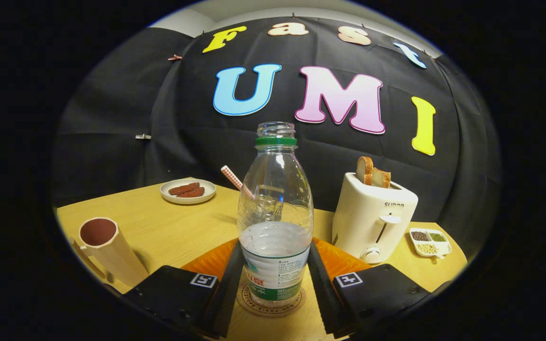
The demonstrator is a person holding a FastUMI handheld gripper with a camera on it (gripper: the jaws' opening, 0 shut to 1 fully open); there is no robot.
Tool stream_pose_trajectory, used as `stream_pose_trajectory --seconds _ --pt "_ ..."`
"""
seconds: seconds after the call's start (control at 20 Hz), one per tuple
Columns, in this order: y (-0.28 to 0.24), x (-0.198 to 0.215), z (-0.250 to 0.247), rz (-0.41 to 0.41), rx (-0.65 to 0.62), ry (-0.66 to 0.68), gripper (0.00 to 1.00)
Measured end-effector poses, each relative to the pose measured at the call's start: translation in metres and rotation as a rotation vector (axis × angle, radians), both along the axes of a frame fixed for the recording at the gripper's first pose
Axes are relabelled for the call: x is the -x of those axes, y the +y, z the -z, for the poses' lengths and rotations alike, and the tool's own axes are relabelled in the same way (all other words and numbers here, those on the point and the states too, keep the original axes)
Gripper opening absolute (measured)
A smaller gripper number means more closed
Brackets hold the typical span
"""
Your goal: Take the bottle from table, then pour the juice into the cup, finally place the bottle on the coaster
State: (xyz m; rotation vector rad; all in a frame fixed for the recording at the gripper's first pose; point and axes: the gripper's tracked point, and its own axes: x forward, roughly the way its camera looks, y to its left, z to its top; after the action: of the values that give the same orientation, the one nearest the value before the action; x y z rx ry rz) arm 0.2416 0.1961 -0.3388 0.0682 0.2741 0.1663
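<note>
A clear plastic bottle (275, 208) with a green neck ring and no cap stands upright between my fingers, about a third full of clear liquid. Its base rests on a round coaster (254, 305) that lies on an orange mat (206, 260). My gripper (275, 247) is shut on the bottle's lower body, one finger pressing on each side at the label. A cream cup (104, 248) with a dark reddish inside stands to the left of my fingers, near the table edge.
A white toaster (372, 218) holding bread slices stands close on the right of the bottle. Beyond it lies a small divided dish of beans (429, 241). A plate of sausages (187, 191) and a checked straw (232, 178) sit at the back of the wooden table (168, 227).
</note>
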Motion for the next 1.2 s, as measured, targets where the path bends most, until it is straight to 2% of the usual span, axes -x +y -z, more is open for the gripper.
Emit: stream_pose_trajectory --seconds 0.3,0.7,0.95,1.2 --pt "-0.001 0.005 0.014 -0.018 -0.005 0.052 0.79" --pt "0.002 0.021 0.025 -0.049 0.035 0.093 0.99" --pt "-0.011 0.032 0.021 -0.022 0.072 0.105 0.98" --pt "-0.035 0.057 -0.002 0.012 0.083 0.100 0.98"
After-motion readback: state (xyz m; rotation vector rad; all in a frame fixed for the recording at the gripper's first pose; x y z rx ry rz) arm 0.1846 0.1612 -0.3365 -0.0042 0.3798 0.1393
